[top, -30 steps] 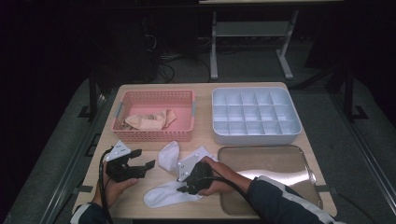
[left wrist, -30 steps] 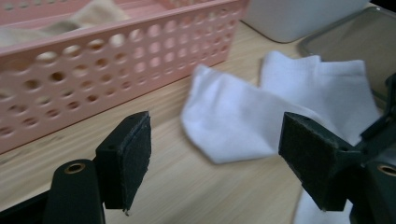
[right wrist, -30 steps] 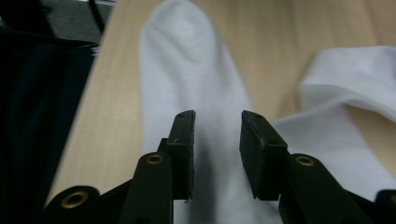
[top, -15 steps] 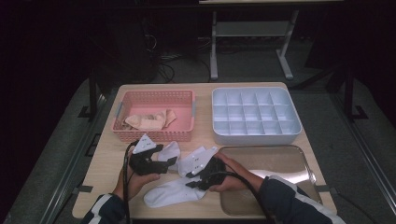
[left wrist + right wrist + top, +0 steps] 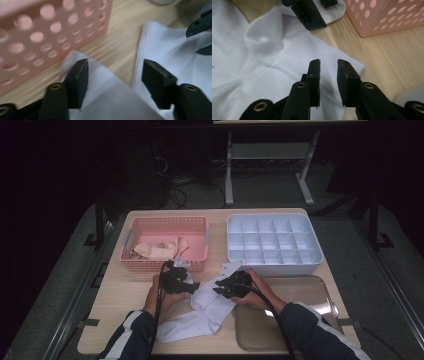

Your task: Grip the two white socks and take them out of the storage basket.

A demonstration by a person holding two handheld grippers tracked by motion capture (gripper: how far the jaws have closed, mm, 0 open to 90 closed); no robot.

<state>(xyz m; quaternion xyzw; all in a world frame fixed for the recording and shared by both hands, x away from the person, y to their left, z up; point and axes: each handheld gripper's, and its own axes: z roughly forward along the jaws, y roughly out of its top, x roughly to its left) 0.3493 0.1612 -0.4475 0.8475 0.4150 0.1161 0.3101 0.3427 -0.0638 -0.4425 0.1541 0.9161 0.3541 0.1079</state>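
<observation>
Dark room, grey floor (image 5: 385,285), pale wooden table (image 5: 125,292), metal stand legs (image 5: 229,175), tangled cables (image 5: 182,195)

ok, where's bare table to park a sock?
Bare wood along the table's left edge, below the pink basket. The clear tray is empty too. It is crowded in the middle, where both grippers work over the white socks.

Your right tongs (image 5: 328,75) have just been closing, jaws narrowly apart over the white sock's (image 5: 274,62) ribbed cuff on the bench (image 5: 387,65); the pink basket (image 5: 387,15) sits beyond.
</observation>
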